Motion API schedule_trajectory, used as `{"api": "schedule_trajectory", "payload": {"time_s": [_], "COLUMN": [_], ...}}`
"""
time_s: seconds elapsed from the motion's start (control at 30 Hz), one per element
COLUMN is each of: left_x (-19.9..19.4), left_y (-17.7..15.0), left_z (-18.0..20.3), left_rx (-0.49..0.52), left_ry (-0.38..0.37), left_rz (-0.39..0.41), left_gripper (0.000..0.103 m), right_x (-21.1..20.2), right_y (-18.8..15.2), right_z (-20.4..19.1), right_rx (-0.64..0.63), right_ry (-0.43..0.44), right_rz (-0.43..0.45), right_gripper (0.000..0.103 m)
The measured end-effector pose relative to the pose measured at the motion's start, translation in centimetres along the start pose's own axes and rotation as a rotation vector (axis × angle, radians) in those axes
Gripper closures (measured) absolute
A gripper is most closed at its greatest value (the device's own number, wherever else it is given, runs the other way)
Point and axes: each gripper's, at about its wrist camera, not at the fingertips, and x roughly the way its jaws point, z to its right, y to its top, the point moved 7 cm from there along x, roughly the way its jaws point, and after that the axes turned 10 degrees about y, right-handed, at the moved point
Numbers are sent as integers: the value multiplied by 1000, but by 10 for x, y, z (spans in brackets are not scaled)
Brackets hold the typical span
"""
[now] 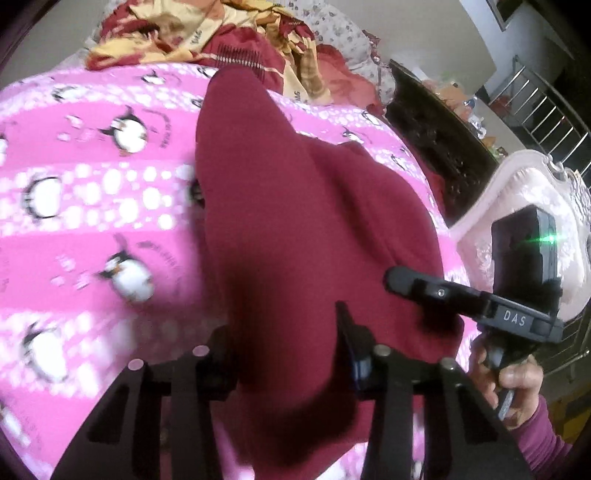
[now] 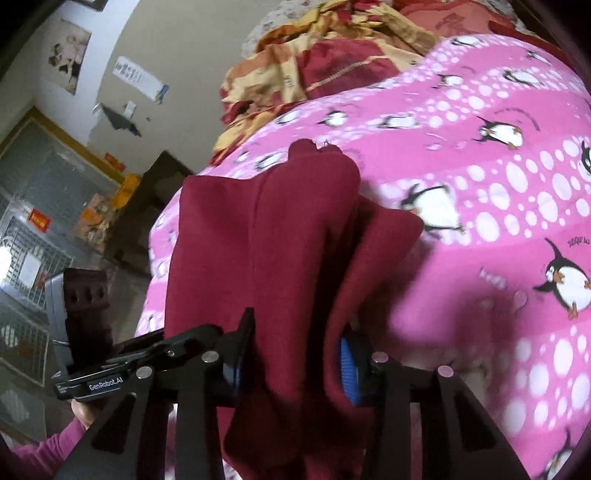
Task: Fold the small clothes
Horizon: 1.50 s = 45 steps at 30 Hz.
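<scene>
- A bed fills the room, covered by a pink penguin-print blanket [image 1: 92,206] with white dots.
- At its far end lies a rumpled red and yellow quilt [image 1: 207,33].
- A pale pink padded headboard [image 1: 517,192] stands beside dark carved wooden furniture [image 1: 436,147].
- A metal railing [image 1: 546,110] runs behind it.
- The cream wall [image 2: 184,48] carries a poster [image 2: 68,55] and a paper notice [image 2: 138,77].
- Grey wire-mesh panels [image 2: 33,206] stand below the wall, framed in yellow.

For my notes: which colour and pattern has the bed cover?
Pink bed cover with white dots and penguins; right wrist view shows it best.
</scene>
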Motion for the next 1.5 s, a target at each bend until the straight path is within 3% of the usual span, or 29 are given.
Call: {"api": "schedule_trajectory", "payload": {"time_s": [0.27, 0.33, 0.4, 0.43, 0.57, 0.67, 0.8, 0.87, 1.0, 1.1, 1.23, 1.3, 1.37, 1.4, 1.5], "left_x": [-44, -38, -30, -29, -48, -64, -69, -68, -73, -77, -83, -87, -91, -94, -101], "left_y": [-63, -82, -96, -98, -96, -91, -89, -91, -90, -90, -91, -91, -92, -93, -94], "left_z": [-39, -51, -63, -67, -78, -85, -87, -84, -73, -71, -70, -70, -69, -68, -66], "left_rx": [-30, -50, -83, -98, -121, -99, -80, -65, -46, -63, -64, -78, -76, -73, -66], "left_ry": [77, 98, 119, 135, 207, 294, 357, 374, 400, 416, 449, 440, 447, 453, 465], "left_rz": [-79, -105, -122, -112, -15, 61, 87, 84, 129, 165, 189, 200, 207, 212, 225], "left_gripper": [59, 59, 52, 44, 17, 15, 14, 14, 14, 14, 14, 14, 14, 14, 14], "right_x": [34, 45, 49, 45, 12, -1, 3, 14, 34, 33, 21, 11, 3, -3, -10], "right_y": [-69, -82, -91, -92, -86, -92, -110, -122, -137, -146, -145, -142, -139, -136, -127], "right_z": [-47, -38, -25, -22, -42, -78, -117, -117, -78, -65, -77, -86, -94, -97, -105], "right_rx": [-1, 30, 37, 35, -29, -184, -308, -360, -310, -280, -291, -295, -300, -305, -315], "right_ry": [39, 11, -73, -90, -111, -108, -57, -96, -226, -229, -226, -227, -242, -265, -298], "right_rz": [-141, -154, -158, -150, -85, -109, -110, -139, -190, -152, -125, -108, -77, -47, 2], "right_gripper": [59, 55, 47, 43, 43, 44, 48, 50, 58, 59, 57, 53, 30, 25, 21]}}
